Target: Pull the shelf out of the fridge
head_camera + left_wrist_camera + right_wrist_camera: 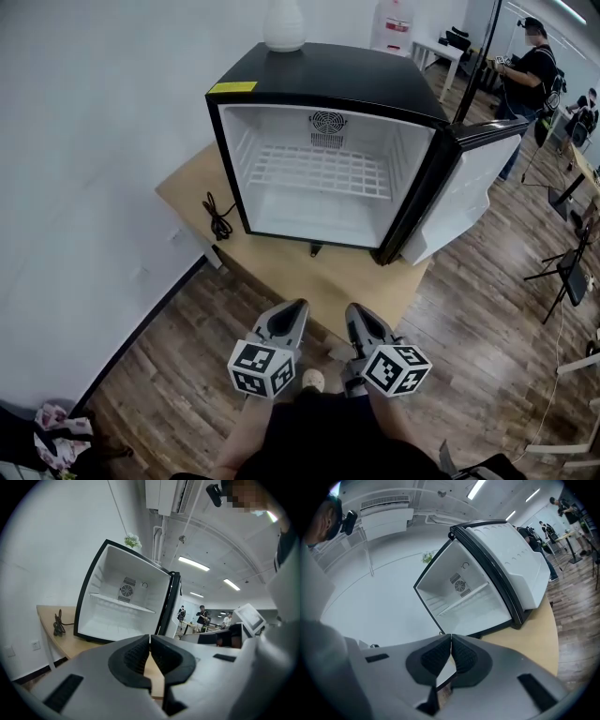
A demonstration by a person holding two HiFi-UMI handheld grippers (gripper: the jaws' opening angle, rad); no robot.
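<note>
**A:** In the head view, where do we stand?

**B:** We hold the left gripper (pixel 298 306) and right gripper (pixel 353 309) side by side, well short of the fridge (pixel 328 80) on its table (pixel 319 281). Both point at its open front, probably for a two-handed pull. The door (pixel 469 178) is swung wide to the right, which leaves our way in free. The wire shelf (pixel 323 171) lies level at mid height, its long axis wall to wall, its front edge facing us.

**A:** And the left gripper view?

**B:** Our jaws are pressed together on nothing. The shelf (pixel 123 604) is straight ahead.

**A:** The right gripper view?

**B:** Closed and empty too. There the shelf (pixel 461 597) slants, we think only because the camera is rolled. We'd need to spread the jaws before taking that edge.
</note>
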